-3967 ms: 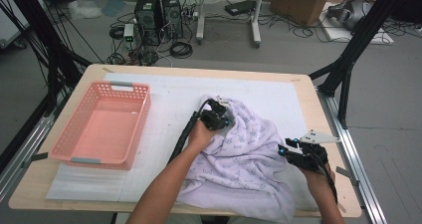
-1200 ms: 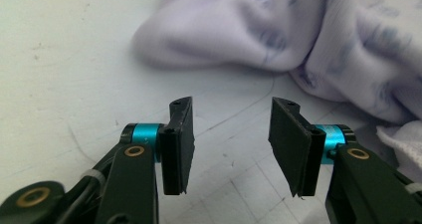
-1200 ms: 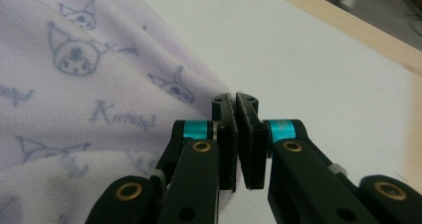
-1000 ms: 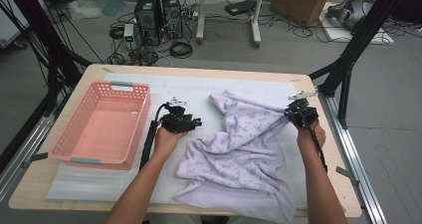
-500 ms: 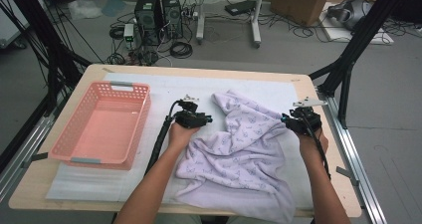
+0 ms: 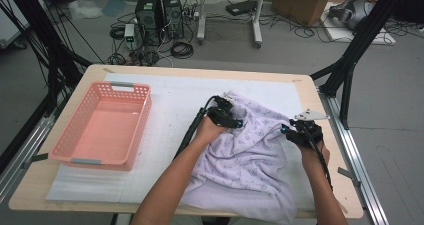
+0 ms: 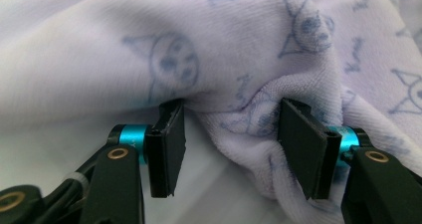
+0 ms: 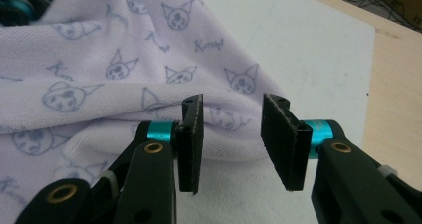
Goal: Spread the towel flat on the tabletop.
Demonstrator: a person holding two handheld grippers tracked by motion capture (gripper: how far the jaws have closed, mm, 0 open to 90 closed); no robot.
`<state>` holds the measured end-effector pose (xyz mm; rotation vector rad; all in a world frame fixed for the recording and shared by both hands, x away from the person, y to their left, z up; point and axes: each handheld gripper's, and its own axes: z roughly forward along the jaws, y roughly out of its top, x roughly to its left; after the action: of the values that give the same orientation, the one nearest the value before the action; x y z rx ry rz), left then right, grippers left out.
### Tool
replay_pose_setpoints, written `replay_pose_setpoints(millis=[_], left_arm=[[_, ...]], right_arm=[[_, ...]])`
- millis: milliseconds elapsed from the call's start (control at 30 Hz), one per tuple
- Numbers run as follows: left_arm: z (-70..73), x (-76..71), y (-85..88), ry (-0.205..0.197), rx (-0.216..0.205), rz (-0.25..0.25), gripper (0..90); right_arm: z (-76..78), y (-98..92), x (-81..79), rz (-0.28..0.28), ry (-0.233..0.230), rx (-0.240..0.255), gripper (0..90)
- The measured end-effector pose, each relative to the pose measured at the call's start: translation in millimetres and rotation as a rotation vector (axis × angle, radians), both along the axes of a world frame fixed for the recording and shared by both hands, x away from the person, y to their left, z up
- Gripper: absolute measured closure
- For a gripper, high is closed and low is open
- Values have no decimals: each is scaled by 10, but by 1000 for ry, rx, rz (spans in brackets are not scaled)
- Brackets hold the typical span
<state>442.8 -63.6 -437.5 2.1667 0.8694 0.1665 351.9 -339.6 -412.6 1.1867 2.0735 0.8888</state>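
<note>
On the white mat that covers the counter [image 6: 165,92], we have a lilac cloth [image 6: 245,165] printed with little cat faces lying rumpled between our two hands, its near edge hanging toward the counter's front; the pink basket [image 6: 102,130] sits well apart to the left. Our left gripper [image 6: 231,119] is at the cloth's far left part, and its jaws have just been opening: in the left gripper view a bunched fold [image 7: 249,119] sits between the pads, touching the right one, but the left pad stands off it, so nothing is clamped. Our right gripper [image 6: 292,132] is at the cloth's right edge, its jaws also just been opening and now apart, with the hem [image 8: 229,134] lying just beyond the tips rather than between them. To do this step well, we judge we should push each gripper a little further in so a single layer of edge sits deep between the pads, close firmly, and only then draw the hands apart. Grabbing the thick bunch on the left risks lifting several layers at once.
</note>
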Motion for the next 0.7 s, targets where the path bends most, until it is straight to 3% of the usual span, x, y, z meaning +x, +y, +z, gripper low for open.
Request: replay_pose_setpoints(millis=[67,167,233,300,400,533,700], left_arm=[[-2,-30,-86,-8,26,-1,428],[-6,-79,-170,-55,78,-17,438],[1,-71,-154,-55,79,1,487],[9,-57,-119,-35,56,-3,666],[15,-39,-63,-22,22,22,775],[45,6,158,-8,-49,118,799],[91,67,605,-26,-86,258,795]], right_arm=[[-17,-13,-31,3,-15,11,599],[-49,-30,-80,5,-30,33,600],[-58,-36,-90,9,-28,34,600],[-43,-43,-107,6,-38,50,599],[-20,-54,-131,6,-46,64,596],[-14,-92,-147,-3,-49,83,593],[-37,-107,-141,-7,-31,92,588]])
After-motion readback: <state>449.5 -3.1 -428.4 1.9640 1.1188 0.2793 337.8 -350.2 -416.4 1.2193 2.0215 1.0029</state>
